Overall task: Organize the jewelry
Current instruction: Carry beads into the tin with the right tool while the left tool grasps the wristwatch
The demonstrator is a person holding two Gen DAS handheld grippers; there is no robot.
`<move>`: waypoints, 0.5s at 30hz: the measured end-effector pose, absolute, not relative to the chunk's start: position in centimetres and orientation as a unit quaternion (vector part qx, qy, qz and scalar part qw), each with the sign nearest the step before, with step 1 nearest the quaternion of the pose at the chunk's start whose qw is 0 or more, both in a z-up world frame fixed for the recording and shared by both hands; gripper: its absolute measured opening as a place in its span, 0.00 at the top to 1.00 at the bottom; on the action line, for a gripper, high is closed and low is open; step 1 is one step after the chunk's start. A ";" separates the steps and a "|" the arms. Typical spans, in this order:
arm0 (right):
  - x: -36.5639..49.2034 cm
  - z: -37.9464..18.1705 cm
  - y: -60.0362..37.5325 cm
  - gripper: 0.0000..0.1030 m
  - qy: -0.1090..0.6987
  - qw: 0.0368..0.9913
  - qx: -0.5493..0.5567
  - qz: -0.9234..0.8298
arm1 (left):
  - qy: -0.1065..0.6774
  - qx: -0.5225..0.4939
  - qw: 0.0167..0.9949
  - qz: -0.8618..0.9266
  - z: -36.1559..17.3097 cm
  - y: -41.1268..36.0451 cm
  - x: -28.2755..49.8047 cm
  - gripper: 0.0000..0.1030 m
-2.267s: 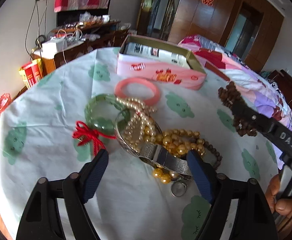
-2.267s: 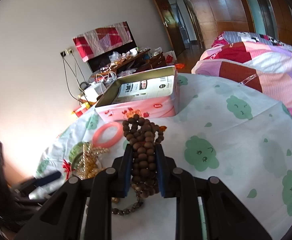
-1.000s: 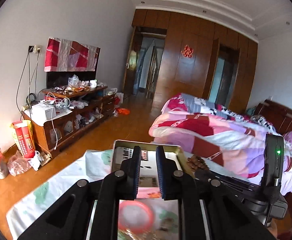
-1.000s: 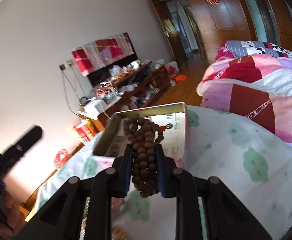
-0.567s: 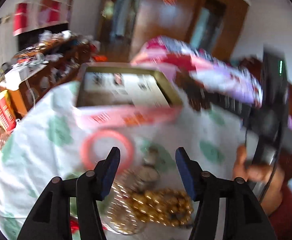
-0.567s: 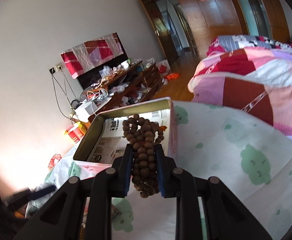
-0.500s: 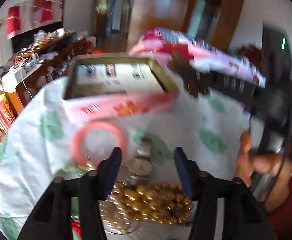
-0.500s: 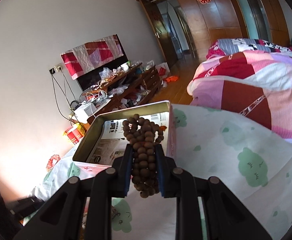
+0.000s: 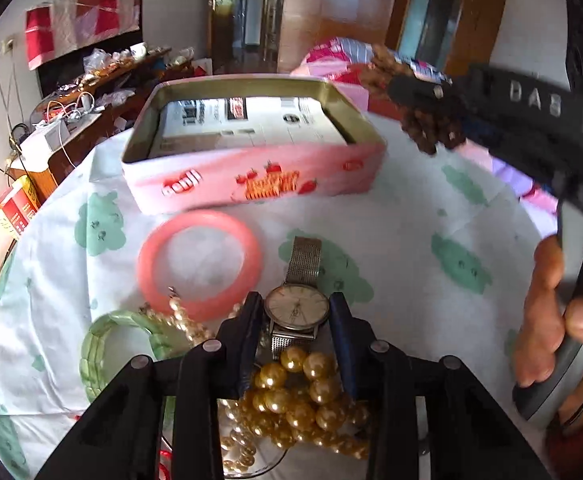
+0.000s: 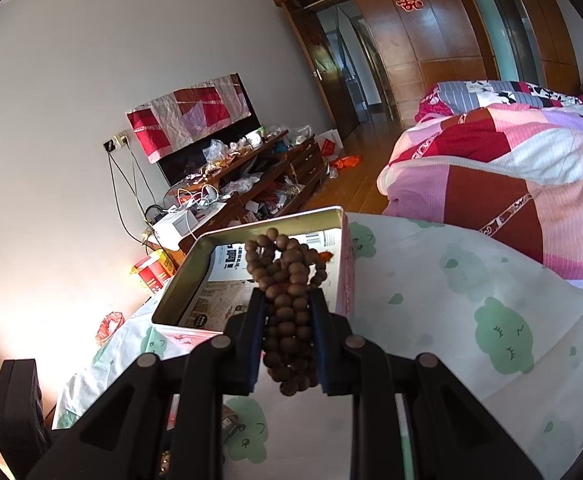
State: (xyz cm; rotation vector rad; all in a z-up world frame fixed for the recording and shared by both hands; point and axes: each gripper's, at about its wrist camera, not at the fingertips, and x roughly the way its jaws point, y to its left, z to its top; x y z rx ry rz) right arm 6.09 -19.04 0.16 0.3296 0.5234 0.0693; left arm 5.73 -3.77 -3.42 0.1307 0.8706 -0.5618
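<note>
My right gripper [image 10: 285,308] is shut on a brown wooden bead bracelet [image 10: 287,280] and holds it in the air by the near right corner of the open pink tin box [image 10: 179,292]. That gripper and the beads [image 9: 427,136] also show in the left wrist view, right of the tin [image 9: 251,176]. My left gripper [image 9: 296,312] has its jaws on both sides of a silver mesh-band watch [image 9: 297,308], which lies on the jewelry pile. A pink bangle [image 9: 199,258], a green bangle [image 9: 103,344], pearl strands [image 9: 179,320] and gold beads [image 9: 299,396] lie around it.
The round table carries a white cloth with green prints [image 9: 411,248]. Newspaper lines the tin's floor [image 9: 247,120]. A bed with a patchwork quilt [image 10: 511,176] stands to the right. A cluttered TV cabinet [image 10: 243,184] stands along the far wall.
My left gripper has dropped back to the pile and narrowed around the watch. My right gripper has carried the brown beads from the table's side up to the tin's corner.
</note>
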 end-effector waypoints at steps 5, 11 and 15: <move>5.8 0.4 -19.0 0.76 0.247 0.956 0.157 0.030 | 0.348 0.018 0.893 -0.284 0.1 -2.9 5.7 0.66; 6.2 0.6 -19.2 0.76 0.245 0.955 0.163 0.028 | 0.272 -0.027 0.920 -0.280 3.9 -2.5 8.5 0.66; 8.5 0.6 -19.1 0.76 0.269 0.947 0.174 0.030 | 0.250 -0.053 0.931 -0.262 4.5 -3.0 12.2 0.66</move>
